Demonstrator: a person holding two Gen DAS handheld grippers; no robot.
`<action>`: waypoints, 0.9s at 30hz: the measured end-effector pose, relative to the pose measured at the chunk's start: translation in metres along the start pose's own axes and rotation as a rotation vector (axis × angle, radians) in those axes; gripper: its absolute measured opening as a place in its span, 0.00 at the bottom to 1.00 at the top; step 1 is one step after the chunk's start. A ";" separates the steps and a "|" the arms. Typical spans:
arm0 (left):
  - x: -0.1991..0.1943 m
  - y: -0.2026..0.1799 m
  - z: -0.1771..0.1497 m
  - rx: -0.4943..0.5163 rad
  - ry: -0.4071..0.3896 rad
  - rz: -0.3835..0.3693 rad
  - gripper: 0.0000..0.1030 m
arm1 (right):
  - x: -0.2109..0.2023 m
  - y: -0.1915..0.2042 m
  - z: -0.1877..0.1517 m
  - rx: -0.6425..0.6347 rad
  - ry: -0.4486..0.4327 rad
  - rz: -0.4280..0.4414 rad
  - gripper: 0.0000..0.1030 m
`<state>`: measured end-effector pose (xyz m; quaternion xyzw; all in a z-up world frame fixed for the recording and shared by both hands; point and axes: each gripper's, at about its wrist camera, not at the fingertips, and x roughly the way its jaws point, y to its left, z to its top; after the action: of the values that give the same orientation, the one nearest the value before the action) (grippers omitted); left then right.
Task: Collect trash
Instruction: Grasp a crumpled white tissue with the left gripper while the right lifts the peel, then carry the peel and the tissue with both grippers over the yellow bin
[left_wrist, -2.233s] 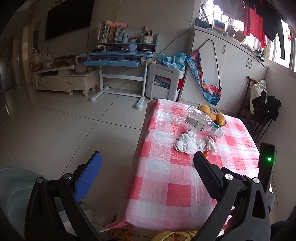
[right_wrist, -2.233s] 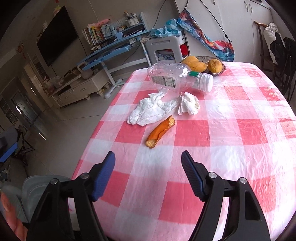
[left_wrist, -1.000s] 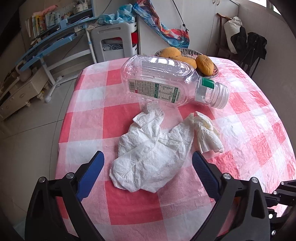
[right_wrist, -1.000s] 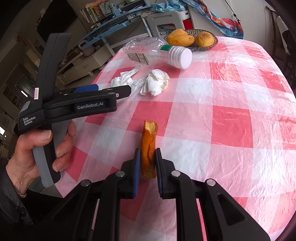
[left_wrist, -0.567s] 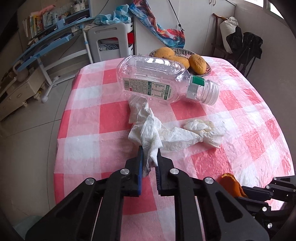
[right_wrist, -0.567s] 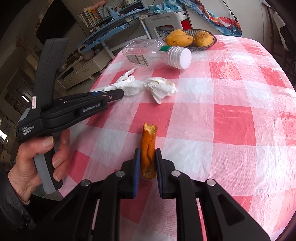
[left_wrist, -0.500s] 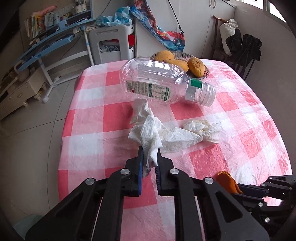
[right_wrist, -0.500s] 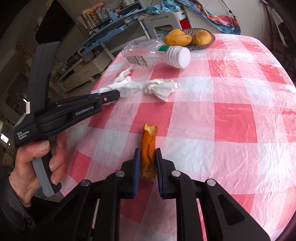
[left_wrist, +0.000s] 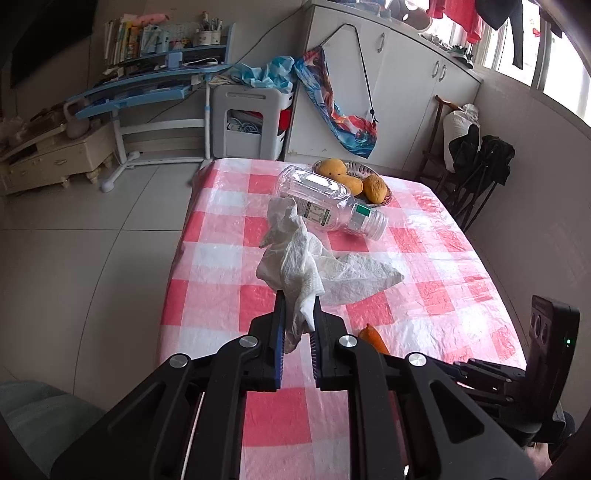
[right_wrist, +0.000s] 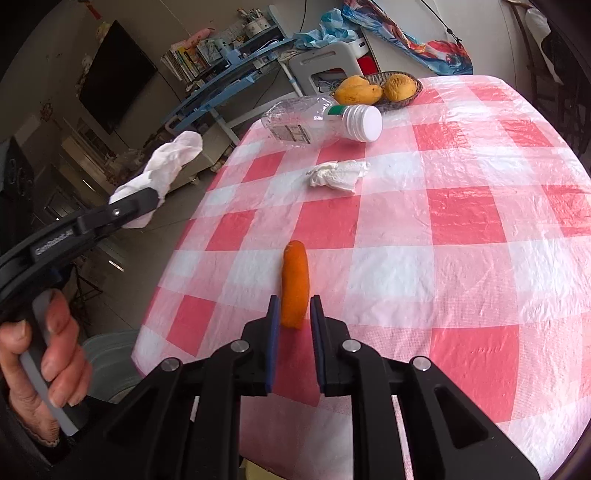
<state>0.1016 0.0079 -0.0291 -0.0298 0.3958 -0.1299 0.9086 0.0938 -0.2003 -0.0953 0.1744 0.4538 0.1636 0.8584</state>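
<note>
My left gripper (left_wrist: 297, 314) is shut on a crumpled white tissue (left_wrist: 306, 266) and holds it in the air off the table's left edge. The right wrist view shows that tissue (right_wrist: 166, 166) too. My right gripper (right_wrist: 293, 314) has an orange peel (right_wrist: 294, 280) between its jaws, just above the red-and-white checked tablecloth (right_wrist: 461, 221). The jaws are opening, and the peel's edges still fill the gap between the pads. A smaller tissue wad (right_wrist: 338, 175) lies on the cloth. Behind it an empty clear plastic bottle (right_wrist: 314, 123) lies on its side.
A wicker basket (right_wrist: 413, 92) of yellow fruit stands at the table's far end. A pale bin (right_wrist: 110, 354) sits on the floor by the near left corner. A person's hand (right_wrist: 55, 350) grips the left gripper's handle. A chair draped with dark clothes (left_wrist: 480, 162) stands at the far right.
The left gripper closed on the tissue, then lifted it up and left off the table, leaving the small wad behind. The peel has turned its broad side up in the slightly wider right jaws.
</note>
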 end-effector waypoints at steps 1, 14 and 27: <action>-0.005 0.001 -0.004 -0.005 -0.002 0.004 0.11 | 0.001 0.002 0.000 -0.013 -0.007 -0.014 0.27; -0.047 0.006 -0.044 -0.033 -0.037 0.013 0.11 | 0.033 0.026 -0.002 -0.168 -0.013 -0.170 0.15; -0.081 -0.020 -0.079 0.022 -0.088 0.014 0.11 | -0.049 0.022 -0.052 -0.041 -0.116 0.009 0.15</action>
<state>-0.0123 0.0138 -0.0225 -0.0229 0.3540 -0.1266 0.9263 0.0218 -0.1947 -0.0774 0.1680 0.3992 0.1662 0.8859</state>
